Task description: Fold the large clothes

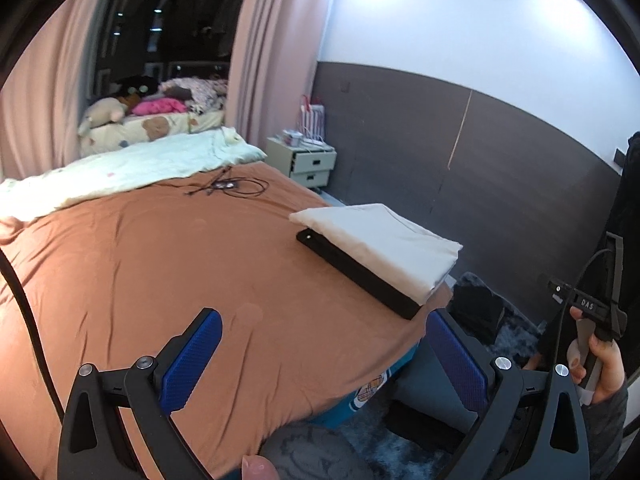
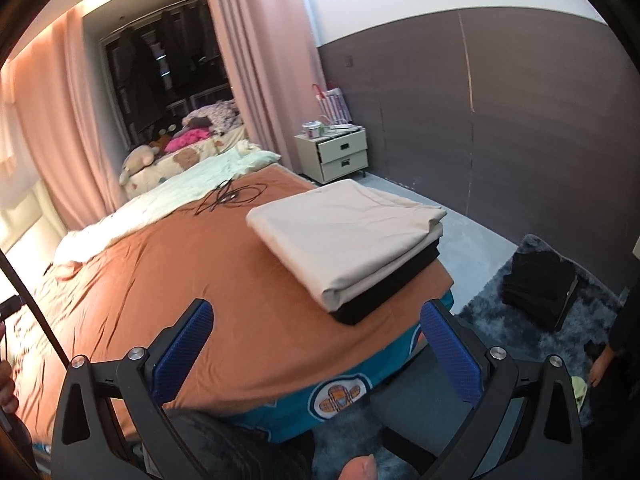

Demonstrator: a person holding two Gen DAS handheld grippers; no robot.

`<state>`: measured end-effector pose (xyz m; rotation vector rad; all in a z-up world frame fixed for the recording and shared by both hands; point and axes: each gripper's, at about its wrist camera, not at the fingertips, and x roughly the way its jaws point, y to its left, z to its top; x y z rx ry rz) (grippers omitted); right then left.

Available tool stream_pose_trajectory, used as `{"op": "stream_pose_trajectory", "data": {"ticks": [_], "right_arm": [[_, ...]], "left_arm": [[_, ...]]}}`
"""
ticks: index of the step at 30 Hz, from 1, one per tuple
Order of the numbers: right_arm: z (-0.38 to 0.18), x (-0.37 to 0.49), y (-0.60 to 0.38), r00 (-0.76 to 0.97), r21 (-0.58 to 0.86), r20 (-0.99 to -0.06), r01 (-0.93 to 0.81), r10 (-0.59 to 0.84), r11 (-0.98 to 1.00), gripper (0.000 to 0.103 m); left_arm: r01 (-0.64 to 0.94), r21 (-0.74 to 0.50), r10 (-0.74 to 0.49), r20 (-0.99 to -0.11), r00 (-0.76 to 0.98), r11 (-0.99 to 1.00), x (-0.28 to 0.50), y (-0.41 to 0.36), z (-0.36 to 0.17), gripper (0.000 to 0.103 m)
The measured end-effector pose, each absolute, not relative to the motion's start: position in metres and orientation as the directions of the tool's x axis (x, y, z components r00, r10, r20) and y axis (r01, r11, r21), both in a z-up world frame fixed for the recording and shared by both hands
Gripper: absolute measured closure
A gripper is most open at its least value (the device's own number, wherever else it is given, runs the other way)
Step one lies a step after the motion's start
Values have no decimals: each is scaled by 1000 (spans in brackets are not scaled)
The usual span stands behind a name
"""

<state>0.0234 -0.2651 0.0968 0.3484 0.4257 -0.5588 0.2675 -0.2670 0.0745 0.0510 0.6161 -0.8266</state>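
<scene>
A folded cream cloth (image 2: 344,236) lies on top of a folded black cloth (image 2: 384,300) at the near corner of the bed, on the orange sheet (image 2: 180,272). Beyond the stack a tangle of black cable (image 2: 232,196) rests on the sheet, and past that a pale green blanket (image 2: 192,178) and a heap of pillows and soft toys (image 2: 172,152) by the pink curtain (image 2: 260,60). A small bedside cabinet (image 2: 340,154) stands against the grey wall panel — one drawer slightly out. On the shaggy rug (image 2: 520,320) beside the bed sits another pile of dark clothes (image 2: 540,288).

The left gripper (image 1: 324,360) hangs above the bed's edge, spread wide and empty; the stack lies ahead of it, toward its right finger. The right gripper (image 2: 316,352) is likewise spread wide and empty — the stack is just ahead, between and above its fingertips, untouched. Nothing stands between either gripper and the stack.
</scene>
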Motion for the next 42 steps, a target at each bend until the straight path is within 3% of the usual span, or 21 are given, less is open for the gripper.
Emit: {"op": "stream_pose_trajectory", "data": {"ticks": [16,26,42], "right_arm": [[60,-29,-212,846,164,-400,444,-352,881,0],[25,-59,-201,877,182,-356,403,-322,897,0],[-17,-70,-173,887,159,-358,367,-293,916,0]], "left_arm": [[553,-169,-565,-440,698,816,174,-150,46,0],[512,-88,-500,-405,765,854,124,-120,22,0],[464,-117,-474,-358,805,878,65,-96,-7,0]]}}
